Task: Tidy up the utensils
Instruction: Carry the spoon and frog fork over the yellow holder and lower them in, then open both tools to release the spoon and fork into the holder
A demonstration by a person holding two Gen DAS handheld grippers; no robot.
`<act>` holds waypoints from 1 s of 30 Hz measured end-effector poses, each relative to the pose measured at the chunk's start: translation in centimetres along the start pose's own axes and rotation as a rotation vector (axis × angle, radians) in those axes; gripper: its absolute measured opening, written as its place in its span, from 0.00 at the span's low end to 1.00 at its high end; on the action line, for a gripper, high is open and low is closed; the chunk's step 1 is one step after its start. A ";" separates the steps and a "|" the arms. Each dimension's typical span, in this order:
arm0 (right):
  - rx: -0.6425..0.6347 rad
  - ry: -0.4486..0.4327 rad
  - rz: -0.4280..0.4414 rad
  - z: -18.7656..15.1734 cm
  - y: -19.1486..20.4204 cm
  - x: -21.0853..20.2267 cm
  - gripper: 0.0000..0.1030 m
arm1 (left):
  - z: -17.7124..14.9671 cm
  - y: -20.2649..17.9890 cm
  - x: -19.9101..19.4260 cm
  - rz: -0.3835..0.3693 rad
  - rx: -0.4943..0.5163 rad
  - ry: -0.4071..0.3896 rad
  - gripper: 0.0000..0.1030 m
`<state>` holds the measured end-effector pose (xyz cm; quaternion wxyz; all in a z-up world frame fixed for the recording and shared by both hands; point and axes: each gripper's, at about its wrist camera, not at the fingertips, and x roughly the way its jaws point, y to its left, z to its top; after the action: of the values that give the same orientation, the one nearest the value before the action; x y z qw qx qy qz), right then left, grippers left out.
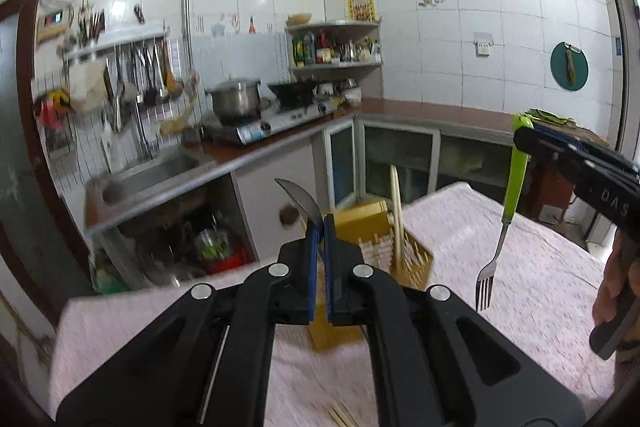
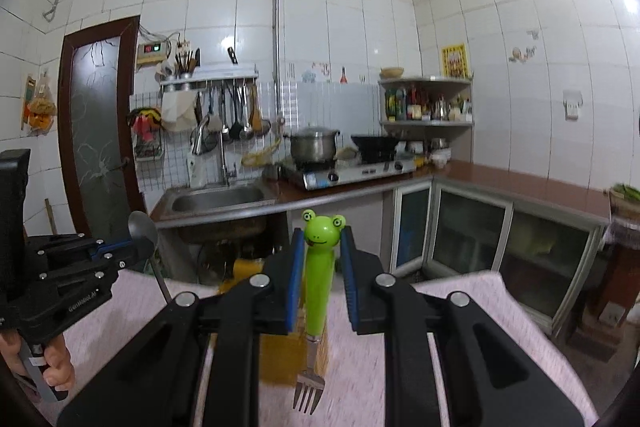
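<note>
My left gripper (image 1: 319,223) is shut on a metal spoon (image 1: 301,203), bowl end up; the spoon also shows in the right wrist view (image 2: 142,231). My right gripper (image 2: 322,239) is shut on a green frog-handled fork (image 2: 318,279), tines hanging down above the table. The fork also shows in the left wrist view (image 1: 512,183), held by the right gripper (image 1: 524,137). A yellow utensil holder (image 1: 384,243) with chopsticks (image 1: 396,215) stands on the pink tablecloth beyond both grippers; it also shows in the right wrist view (image 2: 280,351).
The table with the pink cloth (image 1: 520,267) fills the foreground. Loose chopsticks (image 1: 340,417) lie near its front edge. Beyond it are a sink (image 2: 216,201), a stove with a pot (image 2: 314,145), and counter cabinets (image 2: 468,227).
</note>
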<state>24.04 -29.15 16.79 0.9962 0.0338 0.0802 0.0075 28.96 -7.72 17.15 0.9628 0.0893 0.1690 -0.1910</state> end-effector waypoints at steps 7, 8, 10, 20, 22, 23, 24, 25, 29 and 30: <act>-0.039 -0.034 0.006 3.6 1.0 4.5 0.18 | 4.4 0.1 3.3 0.051 0.079 -0.056 0.01; -0.044 -0.034 0.008 3.5 1.2 5.3 0.18 | 4.4 0.1 4.2 0.054 0.089 -0.049 0.01; -0.053 -0.037 0.009 3.2 1.6 6.8 0.18 | 3.8 -0.1 5.8 0.067 0.110 -0.039 0.01; -0.077 0.018 0.053 -2.7 2.4 11.6 0.18 | -2.0 -1.0 10.9 0.054 0.139 0.038 0.01; -0.077 0.031 0.054 -3.7 2.3 11.8 0.18 | -3.2 -0.9 11.2 0.037 0.125 0.052 0.01; -0.081 0.040 0.058 -4.2 2.3 11.9 0.18 | -3.4 -0.8 11.3 0.028 0.118 0.058 0.01; -0.080 0.047 0.063 -4.6 2.3 12.0 0.18 | -3.8 -0.7 11.5 0.017 0.106 0.066 0.01; -0.074 0.059 0.072 -5.2 2.2 12.0 0.18 | -4.1 -0.6 11.6 0.013 0.097 0.071 0.01; -0.071 0.090 0.090 -7.0 2.4 12.2 0.18 | -4.3 0.1 11.5 -0.024 0.023 0.088 0.02; -0.071 0.101 0.093 -7.4 2.5 12.3 0.18 | -4.2 0.3 11.4 -0.037 -0.001 0.094 0.02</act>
<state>34.98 -25.94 7.70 0.9900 0.0020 0.1286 0.0582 37.79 -10.31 9.14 0.9502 0.0944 0.2158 -0.2040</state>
